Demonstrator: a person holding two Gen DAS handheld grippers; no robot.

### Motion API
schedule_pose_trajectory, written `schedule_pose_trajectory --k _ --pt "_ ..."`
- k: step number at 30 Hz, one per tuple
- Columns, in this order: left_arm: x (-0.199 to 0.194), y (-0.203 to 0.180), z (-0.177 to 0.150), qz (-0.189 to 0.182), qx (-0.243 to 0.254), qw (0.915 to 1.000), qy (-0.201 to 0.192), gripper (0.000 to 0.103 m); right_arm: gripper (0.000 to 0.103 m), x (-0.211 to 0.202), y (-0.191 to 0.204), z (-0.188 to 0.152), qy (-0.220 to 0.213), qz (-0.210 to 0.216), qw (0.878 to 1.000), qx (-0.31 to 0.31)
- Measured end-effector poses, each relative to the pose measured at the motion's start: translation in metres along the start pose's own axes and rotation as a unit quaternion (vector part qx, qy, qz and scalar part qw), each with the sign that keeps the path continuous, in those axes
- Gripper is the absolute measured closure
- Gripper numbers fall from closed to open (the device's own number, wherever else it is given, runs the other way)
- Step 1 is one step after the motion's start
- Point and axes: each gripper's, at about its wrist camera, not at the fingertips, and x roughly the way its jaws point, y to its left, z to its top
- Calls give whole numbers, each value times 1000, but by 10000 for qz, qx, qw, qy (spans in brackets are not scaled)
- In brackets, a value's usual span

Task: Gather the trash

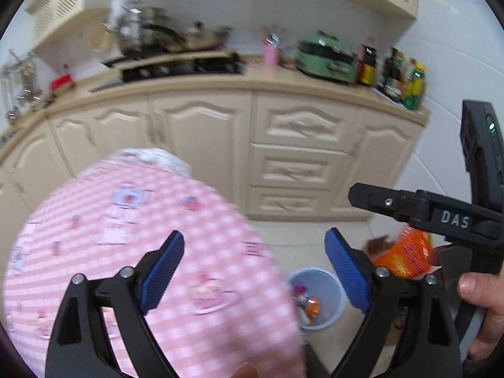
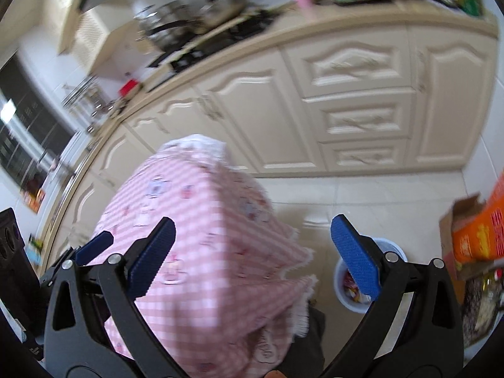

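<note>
Cream kitchen cabinets [image 1: 201, 132] fill the background, and a pink checked tablecloth [image 1: 132, 239] is spread at lower left. The left gripper [image 1: 255, 271] and right gripper [image 2: 252, 252] are both held wide, empty. The trash bin [image 1: 318, 299] is seen at lower right in both views; only the left view shows the right hand [image 1: 485, 308].

Bare floor tiles [image 2: 362, 195] lay open between the cream cabinets [image 2: 356, 94] and the pale blue bin [image 2: 341, 296], giving clear passage down to the bin's open mouth. The pink checked tablecloth [image 2: 201, 252] bulked up just left of the bin, its frilled corner hanging near the rim. An orange carton [image 2: 478, 236] in an open cardboard box crowded the right side, near the bin.
</note>
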Motion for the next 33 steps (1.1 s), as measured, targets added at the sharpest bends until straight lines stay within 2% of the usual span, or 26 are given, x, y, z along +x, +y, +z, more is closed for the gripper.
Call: schedule_pose_trajectory --k 6,10,12,14,20,25,33 --pt "-48 61 -3 799 -348 9959 -259 10 6 8 82 -1 -51 275 9969 -734" --pt "-83 94 -5 1478 -491 9868 -450 8 6 8 137 -4 -135 517 9912 -1209" --pt "-99 112 -5 1905 -563 9790 -452 7 6 7 164 -5 -197 642 9872 -1448" --pt "-114 126 -7 2129 -661 9738 -457 7 6 5 185 -7 -252 725 9835 -1640" --pt "-155 164 -13 2548 -1084 9586 -671 7 6 -7 239 -12 -439 992 9720 -2086" --pt "-184 179 -14 2813 -1310 9462 -922 7 6 -22 271 -15 -643 1152 9628 -2358" --pt "-225 185 -9 3321 -1424 9235 -1290 7 6 -41 298 -16 -1027 1097 9525 -2647"
